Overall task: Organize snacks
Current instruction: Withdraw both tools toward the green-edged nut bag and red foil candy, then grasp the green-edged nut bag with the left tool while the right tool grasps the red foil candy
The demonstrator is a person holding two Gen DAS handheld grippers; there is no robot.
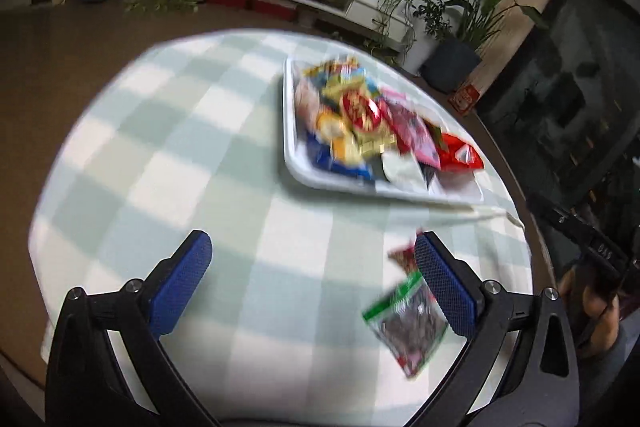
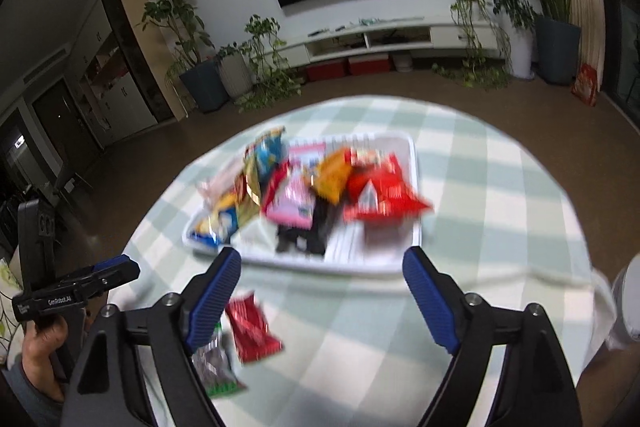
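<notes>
A white tray [image 1: 304,171] stands on the table and is piled with several bright snack packets, among them a large red bag [image 2: 384,195]. Nearer me, two packets lie on the cloth: a green-edged packet of dark seeds [image 1: 408,323] and a small red packet [image 2: 252,327]. My left gripper [image 1: 312,267] is open with bare cloth between its blue pads; the seed packet lies by its right finger. My right gripper [image 2: 322,259] is open before the tray's near rim [image 2: 360,267], holding nothing. The seed packet [image 2: 216,363] shows partly under its left finger.
The round table wears a green-and-white checked cloth [image 1: 180,147], with brown floor all around it. A hand [image 2: 40,343] holds the left gripper [image 2: 120,269] at the left edge. Potted plants and a low white cabinet [image 2: 400,39] line the far wall.
</notes>
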